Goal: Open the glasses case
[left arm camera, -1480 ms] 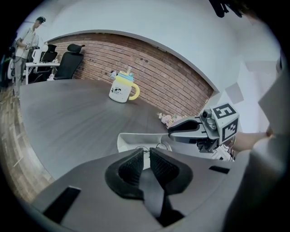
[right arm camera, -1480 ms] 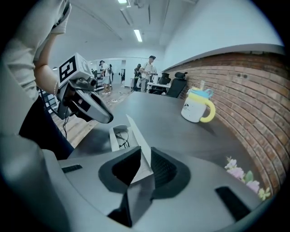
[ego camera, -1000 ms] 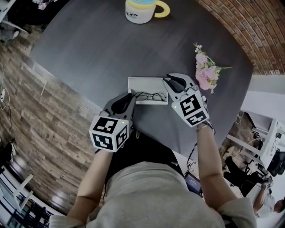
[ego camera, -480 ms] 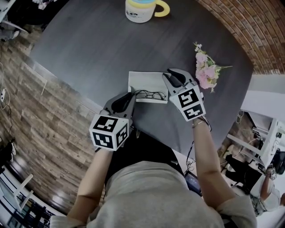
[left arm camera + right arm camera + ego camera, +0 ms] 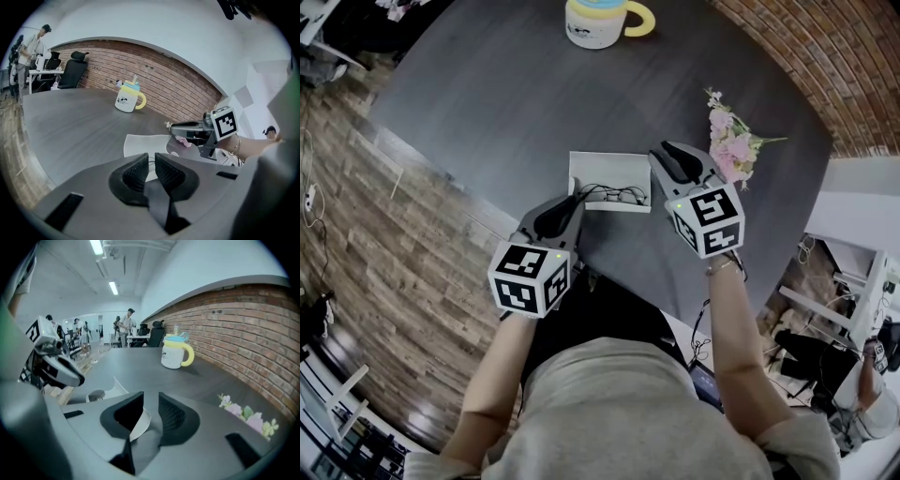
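Case [image 5: 602, 169] is open: left fingers [image 5: 555, 216] pinch its 7 o'clock corner, right fingers [image 5: 677, 161], just opening, loosely straddle its 3 o'clock edge; I'd withdraw next.

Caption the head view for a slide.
Left gripper and right gripper at an open white glasses case, glasses inside.

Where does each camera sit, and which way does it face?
Head view: on the head, steeply down at the table; torso, forearms show.
Left gripper view: on the left gripper, toward the brick wall; right gripper shows.
Right gripper view: on the right gripper, toward the mug; jaws just opening, glasses case flap between; left gripper shows.
Shared: the mug.
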A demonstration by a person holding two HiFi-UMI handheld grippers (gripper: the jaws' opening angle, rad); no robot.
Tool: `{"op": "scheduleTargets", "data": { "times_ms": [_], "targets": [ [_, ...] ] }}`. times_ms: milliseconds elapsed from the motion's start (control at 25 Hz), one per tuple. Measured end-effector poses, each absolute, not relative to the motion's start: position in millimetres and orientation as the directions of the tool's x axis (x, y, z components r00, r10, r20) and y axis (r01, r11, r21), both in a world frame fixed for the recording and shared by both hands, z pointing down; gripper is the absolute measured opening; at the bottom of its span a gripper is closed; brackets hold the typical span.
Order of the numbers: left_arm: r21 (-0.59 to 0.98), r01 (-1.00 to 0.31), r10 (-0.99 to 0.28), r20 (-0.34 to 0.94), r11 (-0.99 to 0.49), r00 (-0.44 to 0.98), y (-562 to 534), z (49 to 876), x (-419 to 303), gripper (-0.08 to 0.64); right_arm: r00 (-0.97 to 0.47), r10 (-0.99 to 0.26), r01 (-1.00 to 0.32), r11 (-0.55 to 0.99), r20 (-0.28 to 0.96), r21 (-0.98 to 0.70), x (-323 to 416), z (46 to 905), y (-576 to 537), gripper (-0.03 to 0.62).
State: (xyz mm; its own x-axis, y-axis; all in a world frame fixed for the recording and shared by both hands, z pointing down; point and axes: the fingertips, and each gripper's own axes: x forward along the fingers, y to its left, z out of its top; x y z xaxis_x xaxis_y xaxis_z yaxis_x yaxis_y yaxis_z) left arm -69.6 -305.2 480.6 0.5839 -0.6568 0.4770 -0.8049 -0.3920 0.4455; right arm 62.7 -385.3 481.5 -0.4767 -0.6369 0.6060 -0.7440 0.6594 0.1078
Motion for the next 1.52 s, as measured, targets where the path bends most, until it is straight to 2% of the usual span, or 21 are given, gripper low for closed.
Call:
{"op": "scheduleTargets", "data": {
  "times_ms": [240, 360, 480, 600, 640, 800, 1160, 1520],
  "targets": [
    [0.440, -0.819, -0.679, 0.473, -0.369, 0.561, -288.0, 472.4, -69.9, 0.057, -0.568, -0.690, -0.803, 0.583, 0.450, -0.119, 69.2, 434.0, -365.8, 0.115],
    [0.429, -0.826, -0.694, 0.466, -0.365, 0.549, -279.3, 464.4, -69.5, 0.057, -0.638, -0.663, -0.765, 0.605, 0.392, -0.222, 61.6, 419.1, -345.8, 0.139],
    [0.412, -0.833, -0.712, 0.450, -0.369, 0.538, -273.4, 453.8, -66.8, 0.057, -0.679, -0.651, -0.733, 0.620, 0.339, -0.278, 57.3, 404.8, -328.9, 0.130],
    [0.393, -0.840, -0.732, 0.430, -0.375, 0.528, -266.5, 441.5, -64.7, 0.057, -0.705, -0.646, -0.709, 0.641, 0.294, -0.292, 55.6, 390.4, -310.6, 0.025],
    [0.385, -0.843, -0.739, 0.424, -0.375, 0.523, -264.0, 437.8, -65.1, 0.057, -0.721, -0.634, -0.693, 0.661, 0.279, -0.288, 53.1, 386.6, -303.1, 0.009],
    [0.368, -0.861, -0.771, 0.408, -0.351, 0.489, -251.7, 427.4, -69.3, 0.057, -0.774, -0.588, -0.633, 0.727, 0.235, -0.265, 43.4, 377.1, -270.5, 0.008],
    [0.352, -0.877, -0.807, 0.379, -0.326, 0.452, -214.4, 415.2, -62.1, 0.057, -0.748, -0.610, -0.663, 0.707, 0.262, -0.246, 41.0, 380.3, -221.6, 0.007],
    [0.347, -0.871, -0.799, 0.376, -0.348, 0.469, -187.2, 413.4, -38.9, 0.057, -0.769, -0.591, -0.639, 0.723, 0.243, -0.262, 38.4, 378.4, -188.7, 0.006]
  ]
}}
